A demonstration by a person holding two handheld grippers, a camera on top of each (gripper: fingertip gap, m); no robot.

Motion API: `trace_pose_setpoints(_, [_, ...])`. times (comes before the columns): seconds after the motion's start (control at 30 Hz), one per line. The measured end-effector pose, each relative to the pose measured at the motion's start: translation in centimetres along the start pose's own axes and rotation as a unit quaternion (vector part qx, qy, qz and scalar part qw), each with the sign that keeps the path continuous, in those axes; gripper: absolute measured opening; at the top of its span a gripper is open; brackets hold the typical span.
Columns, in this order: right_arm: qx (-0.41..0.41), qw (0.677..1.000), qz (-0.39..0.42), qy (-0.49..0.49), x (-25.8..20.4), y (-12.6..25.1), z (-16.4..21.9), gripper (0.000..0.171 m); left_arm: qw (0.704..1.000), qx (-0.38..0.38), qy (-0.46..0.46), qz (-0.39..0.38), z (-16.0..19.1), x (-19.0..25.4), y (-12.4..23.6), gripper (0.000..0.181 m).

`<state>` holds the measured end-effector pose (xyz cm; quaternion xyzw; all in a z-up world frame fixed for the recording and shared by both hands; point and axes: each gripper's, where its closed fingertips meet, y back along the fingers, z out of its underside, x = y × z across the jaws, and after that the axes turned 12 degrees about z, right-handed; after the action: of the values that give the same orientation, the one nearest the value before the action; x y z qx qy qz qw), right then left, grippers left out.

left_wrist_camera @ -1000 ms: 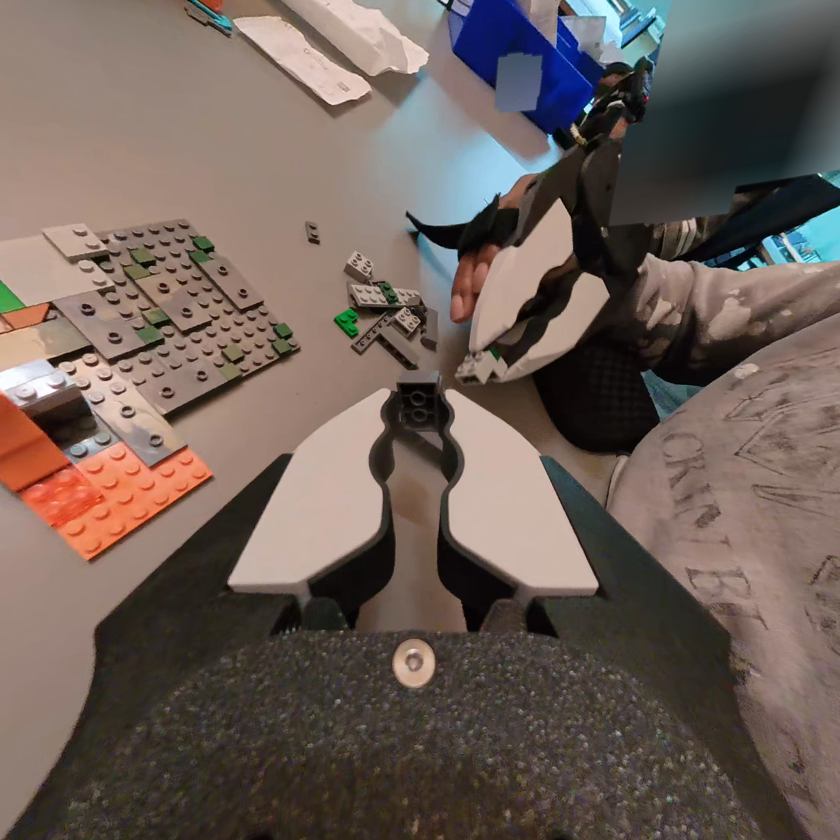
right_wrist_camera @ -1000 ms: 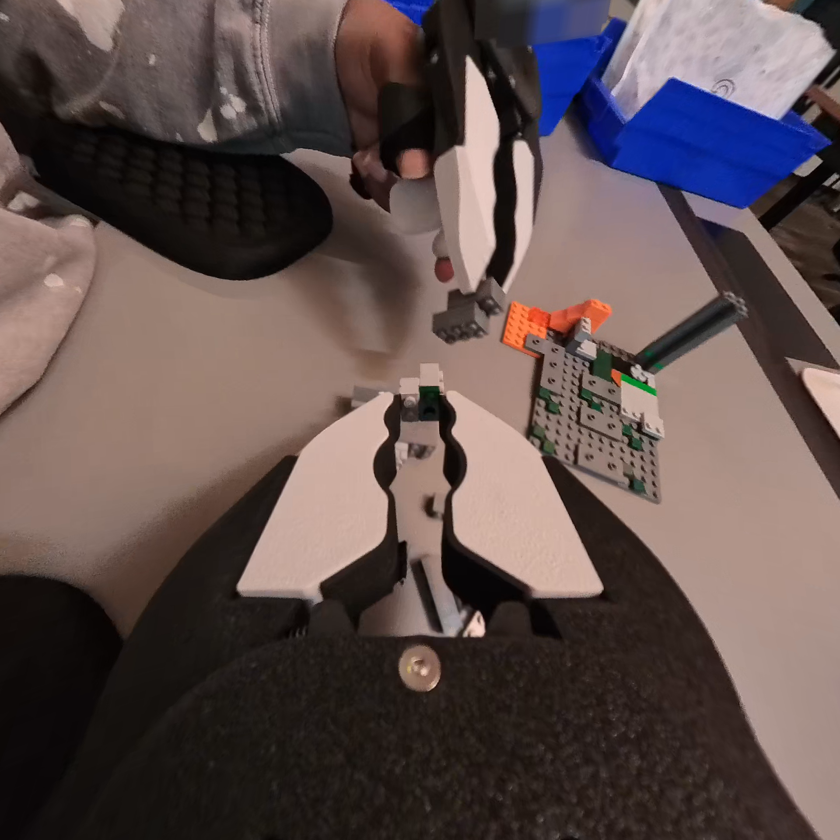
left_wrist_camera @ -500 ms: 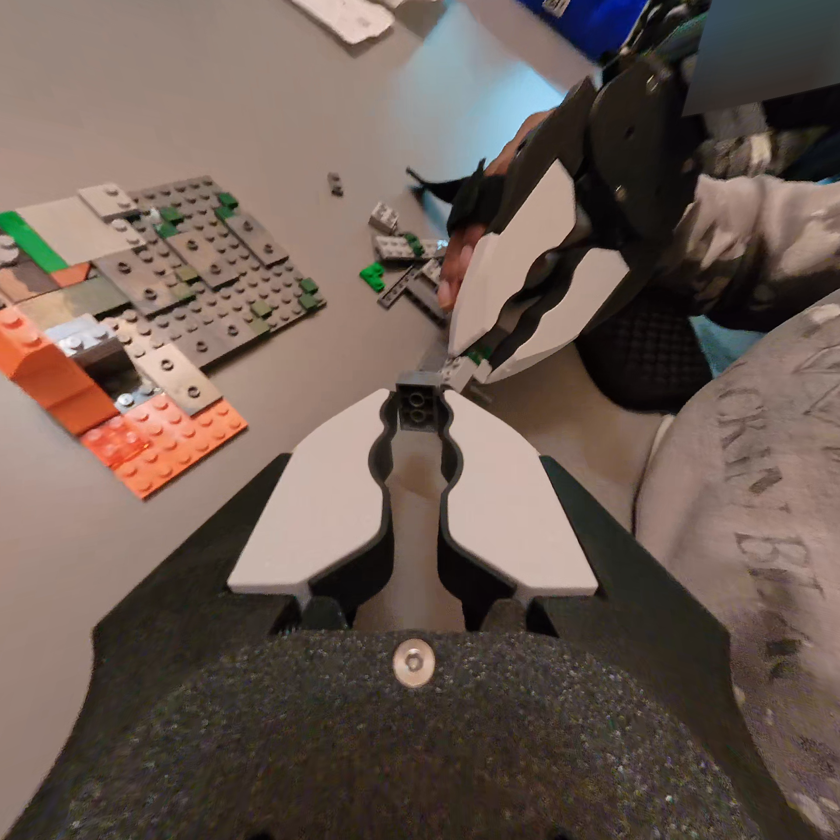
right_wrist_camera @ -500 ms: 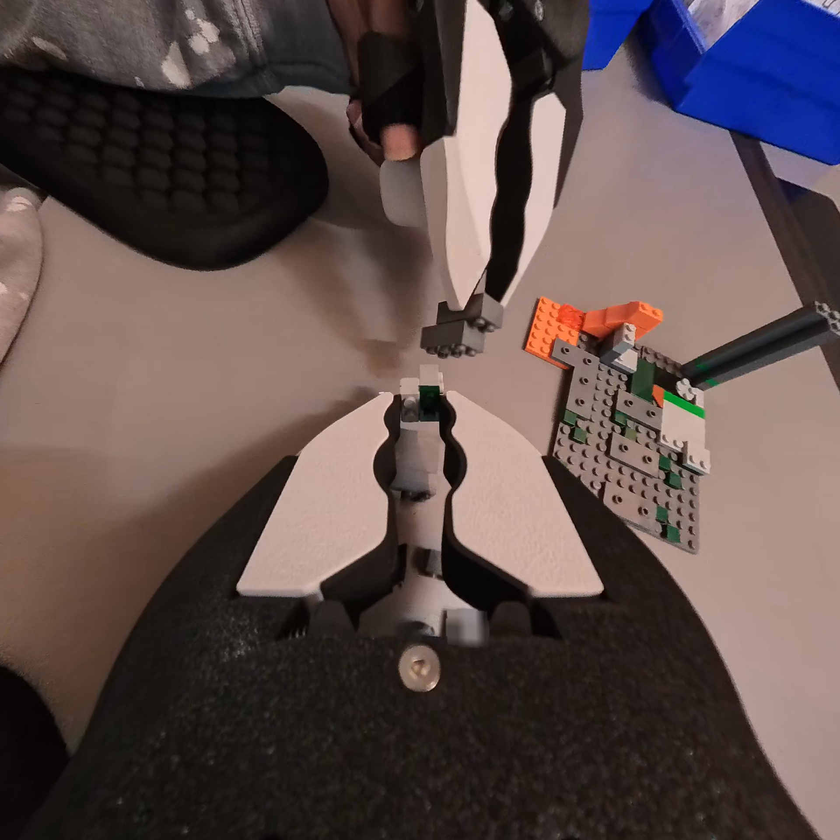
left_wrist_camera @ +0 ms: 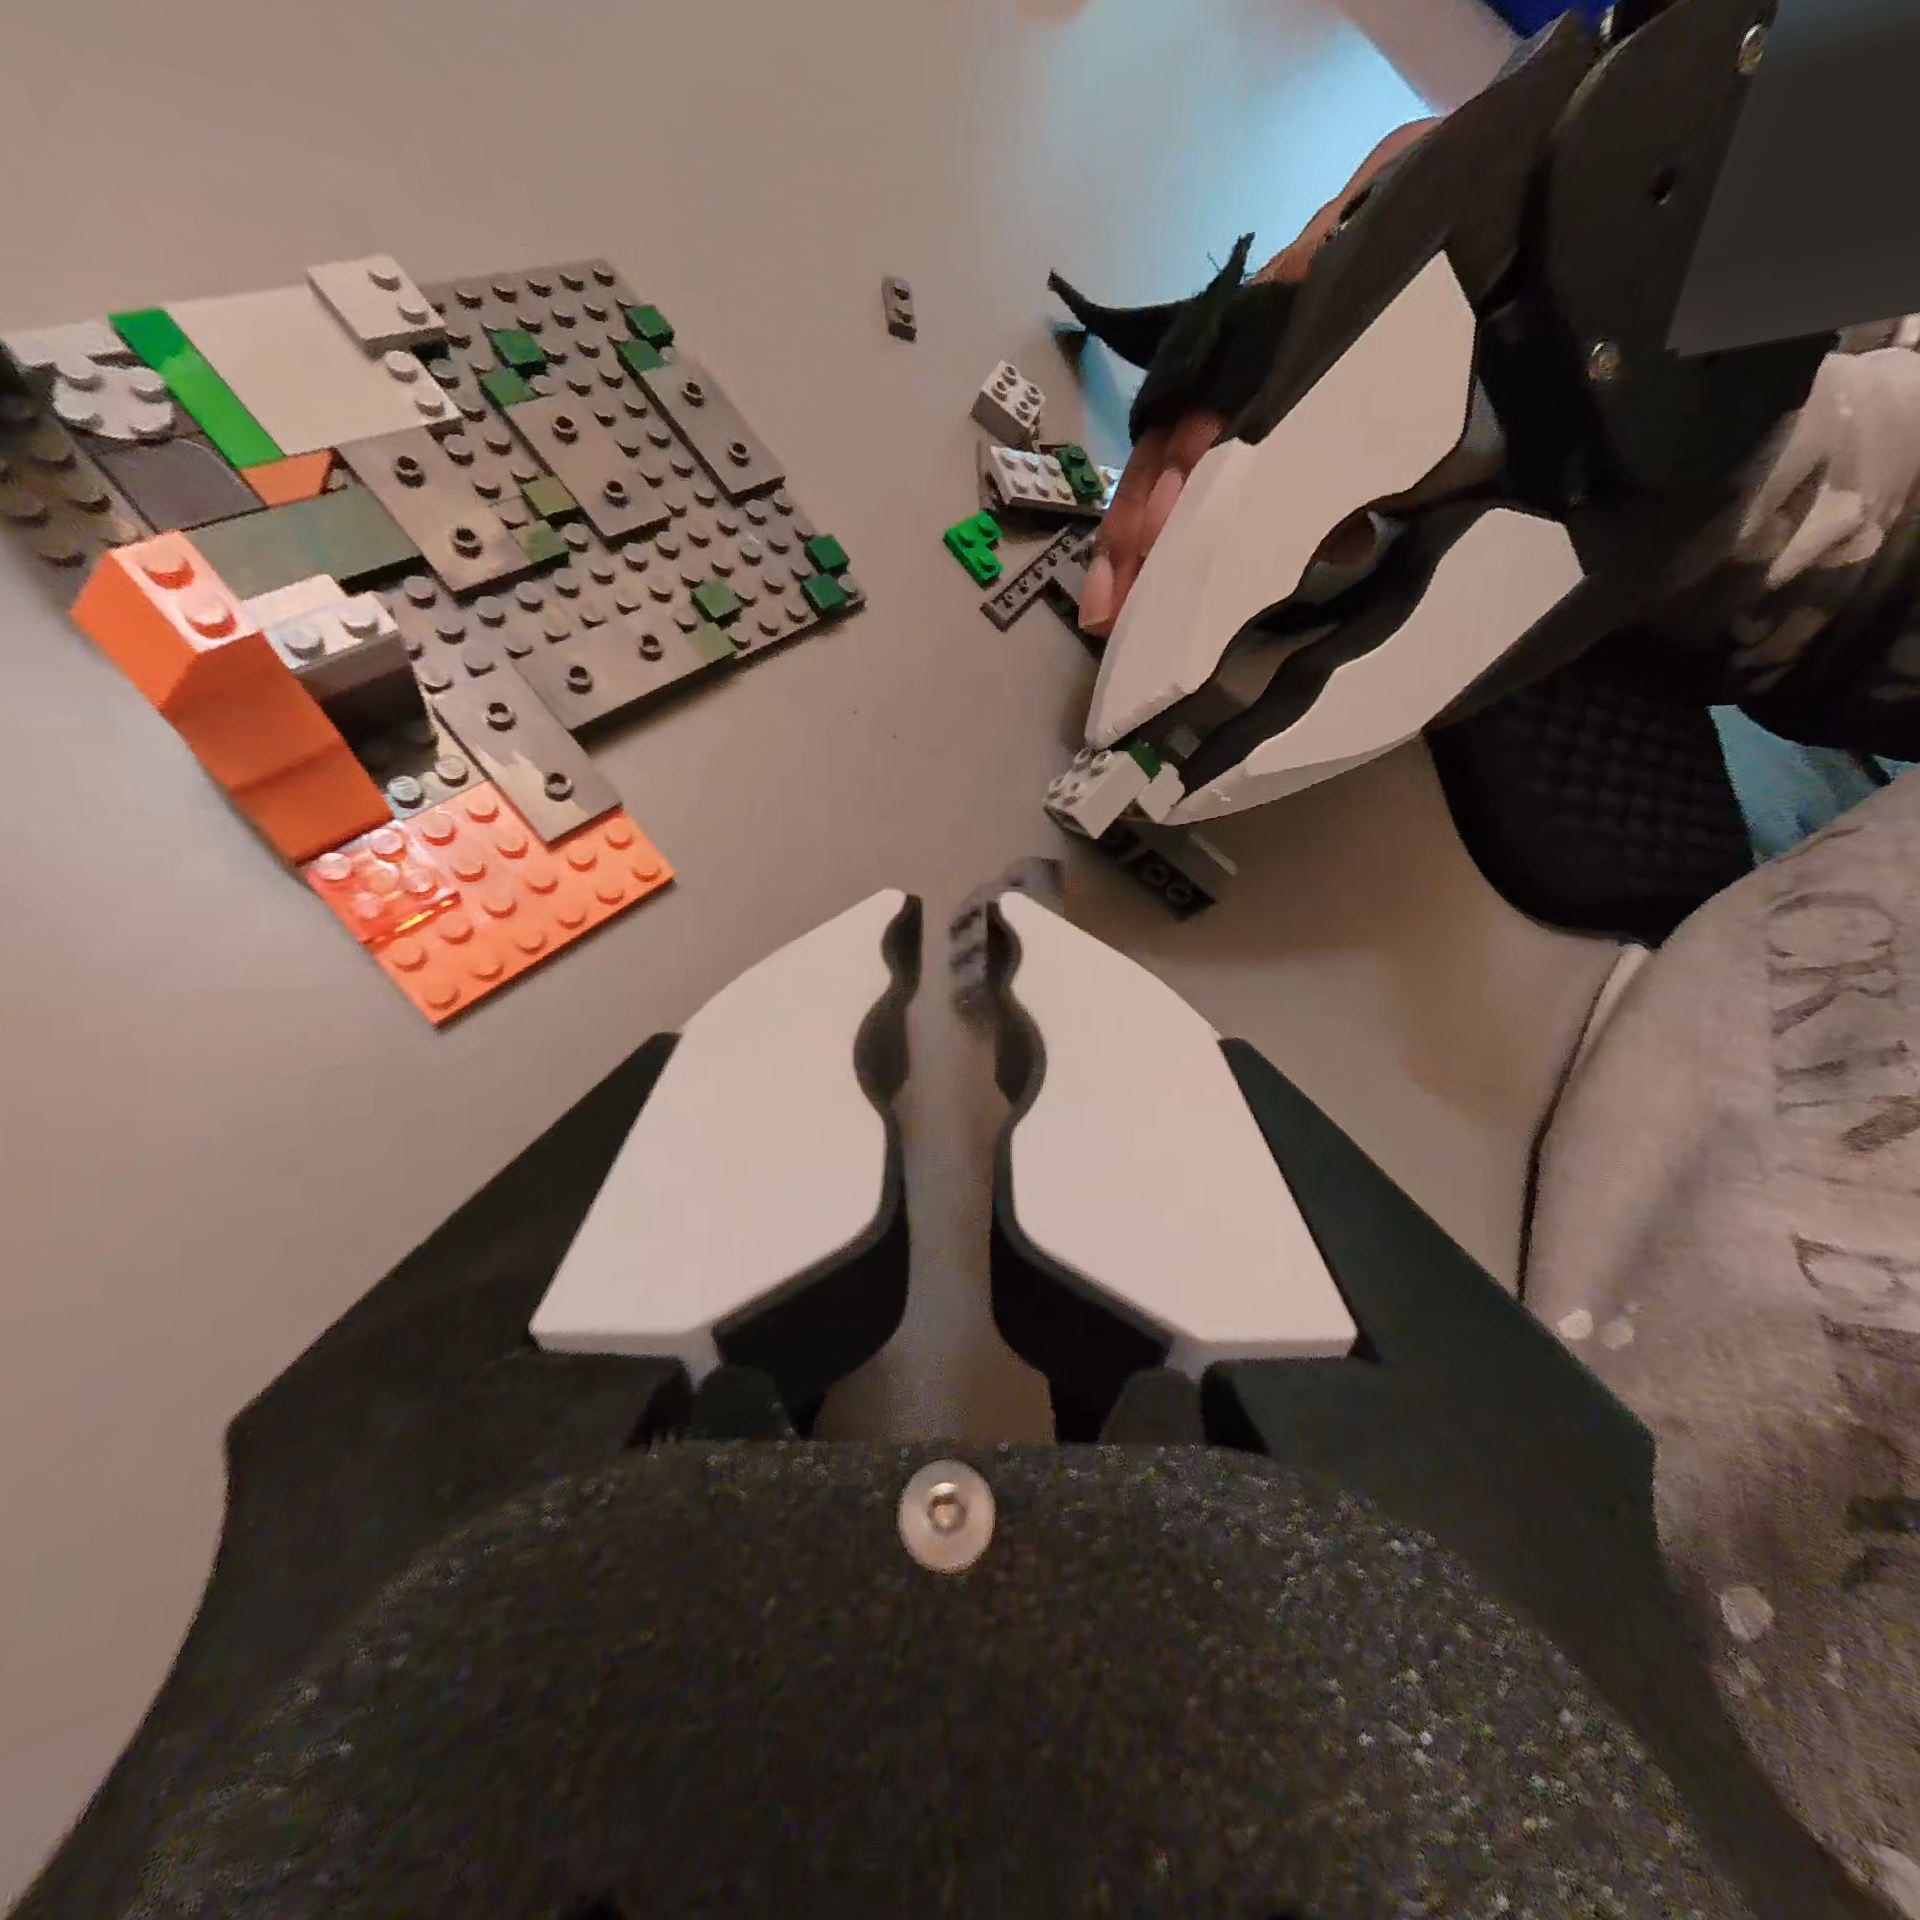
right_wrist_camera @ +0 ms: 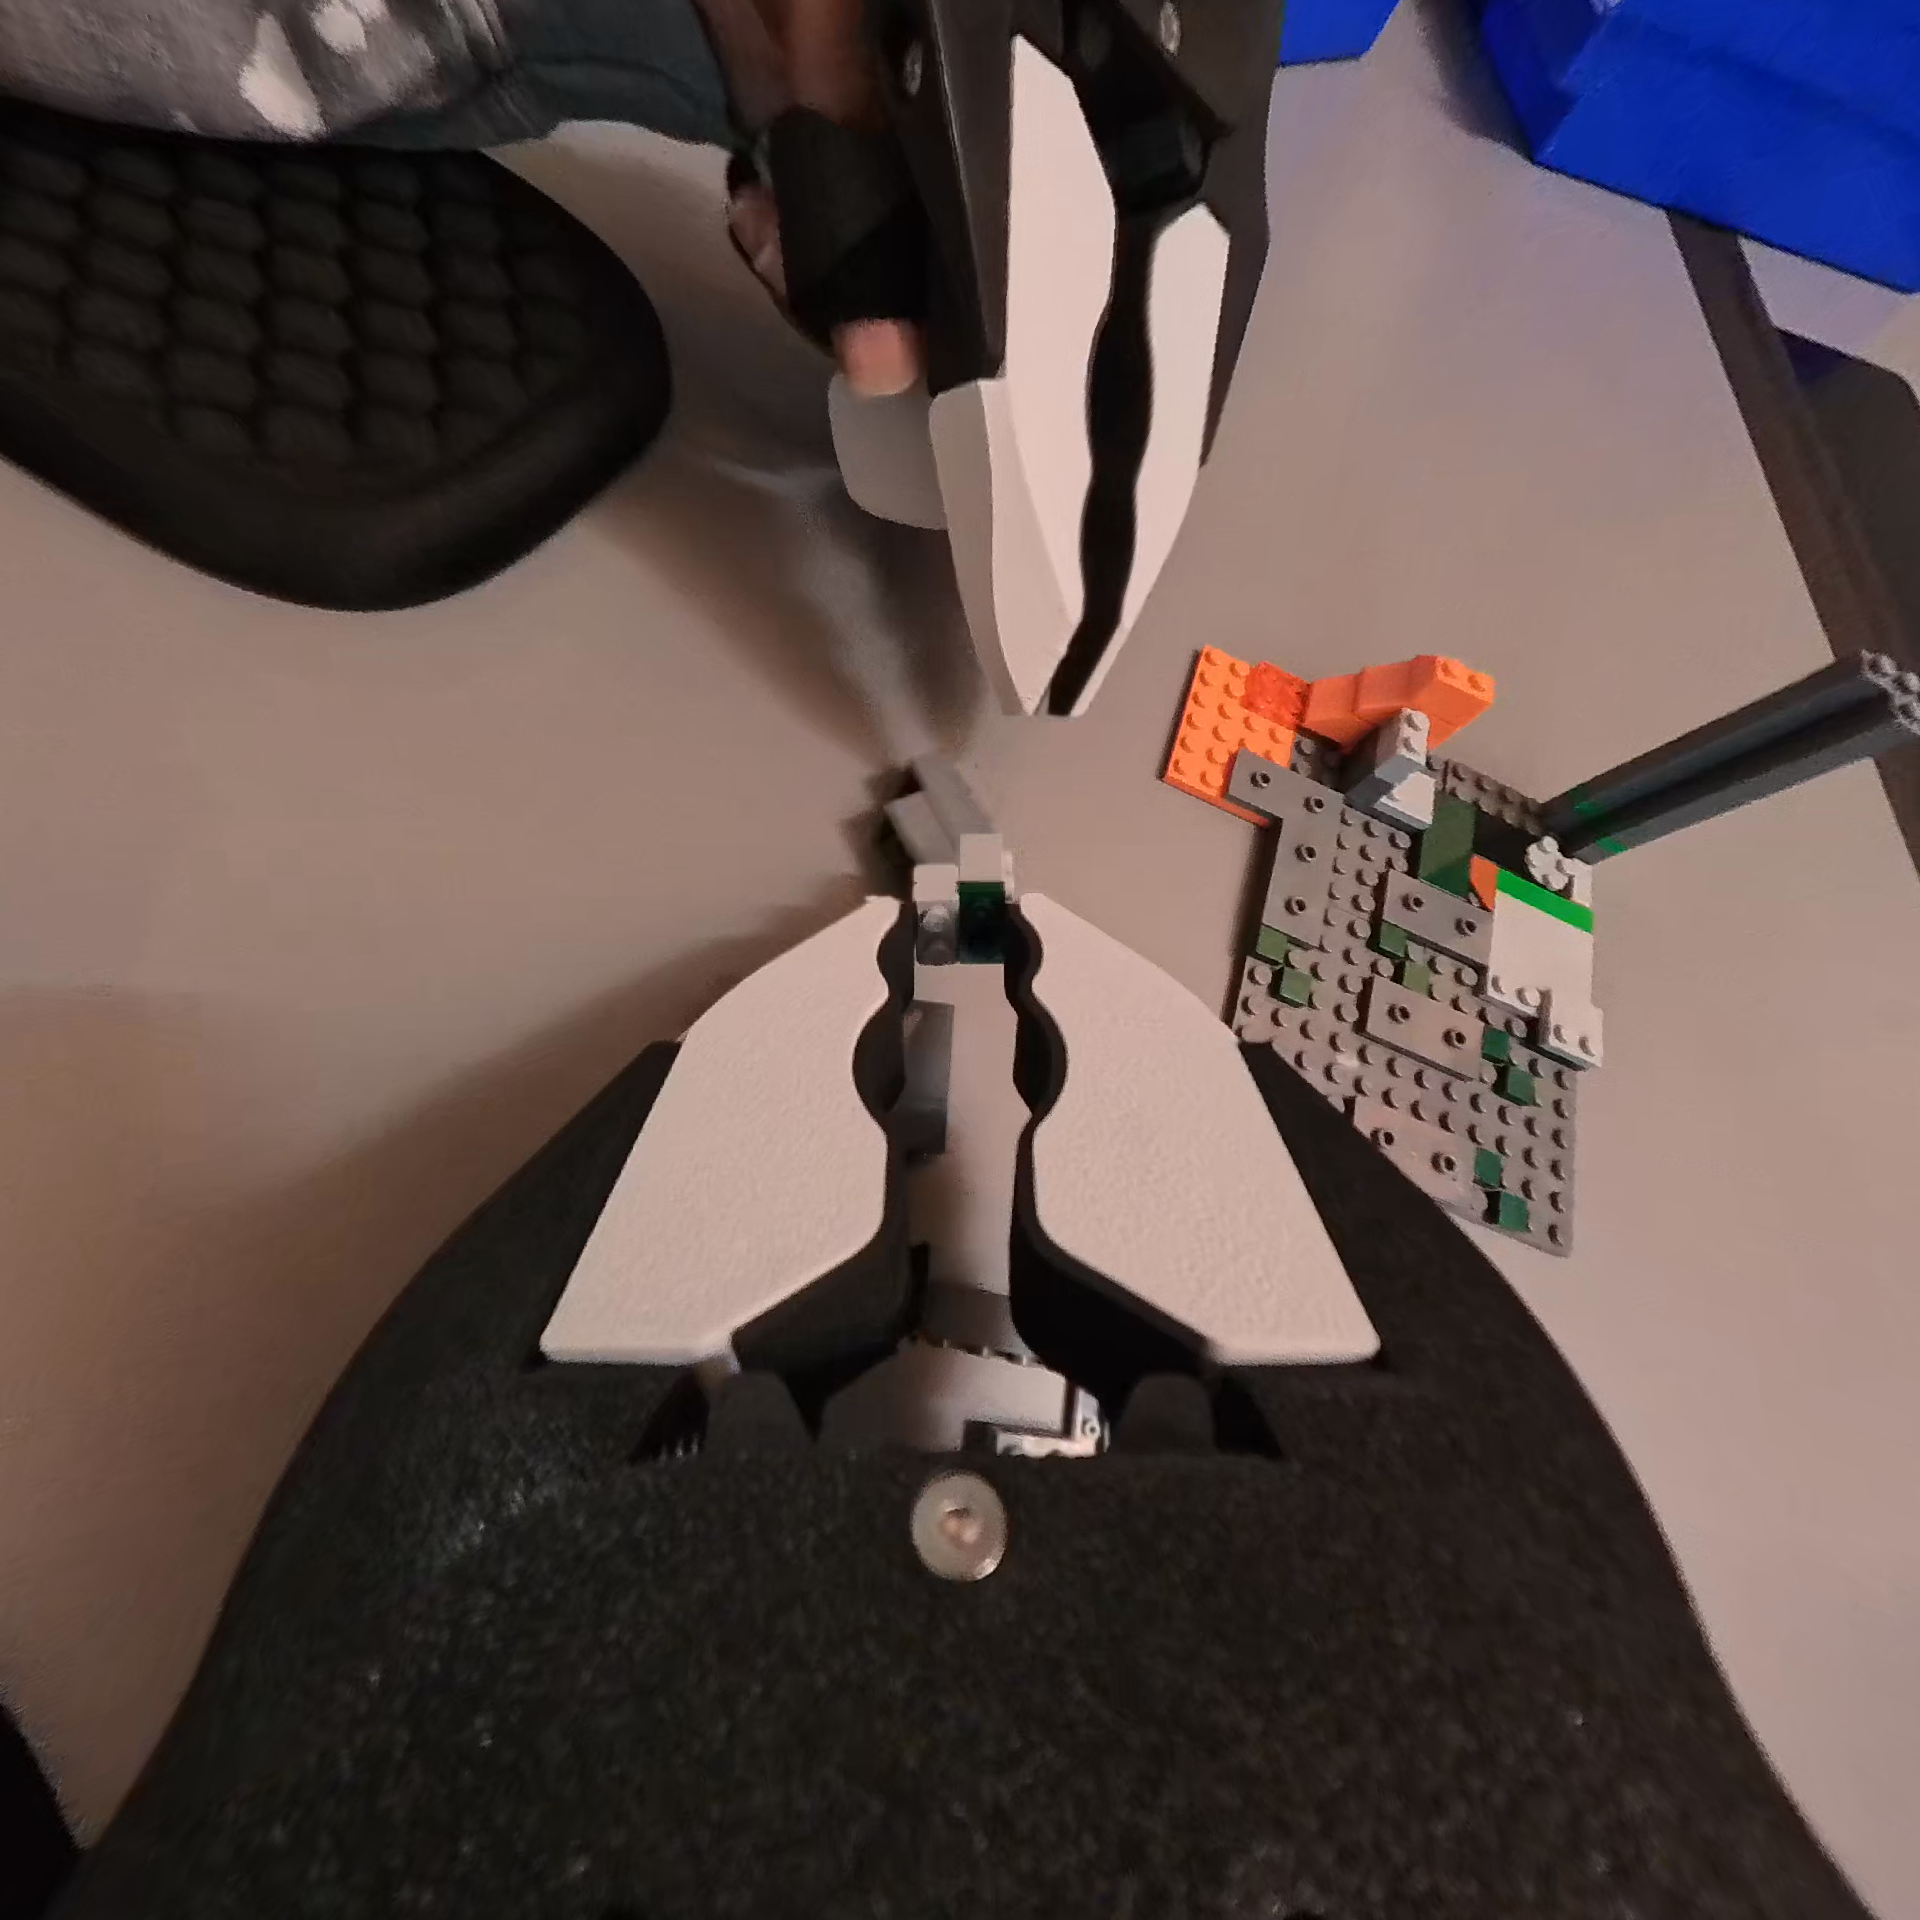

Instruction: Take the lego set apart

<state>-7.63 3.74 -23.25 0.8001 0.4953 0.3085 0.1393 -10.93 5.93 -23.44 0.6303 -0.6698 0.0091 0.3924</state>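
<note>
Lego set (left_wrist_camera: 582, 520): flat dark grey studded baseplate on the grey table (left_wrist_camera: 727, 125), left of the left gripper; grey smooth plates and small dark green tiles on it, an orange sloped block at its near left corner, an orange plate at its near edge, a bright green strip far left.
Loose pieces (left_wrist_camera: 1039, 488): small grey and green heap just right of the baseplate.
Left gripper (left_wrist_camera: 954, 914): jaws narrowly parted, nothing pinched; a blurred dark brick (left_wrist_camera: 971, 940) shows in the gap.
Right gripper (right_wrist_camera: 961, 914): jaws pinching a small white, grey and green brick cluster (right_wrist_camera: 966, 894).
Writing: faded print on the grey sweatshirt (left_wrist_camera: 1766, 1195).
</note>
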Motion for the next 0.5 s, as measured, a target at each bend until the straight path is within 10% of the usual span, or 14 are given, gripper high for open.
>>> trace_pose_setpoints(0.5, [-0.054,0.998,-0.020,-0.018,-1.1,-0.6,-0.1,0.035,0.989,-0.116,-0.089,-0.035,2.7,0.7,-2.4,0.022])
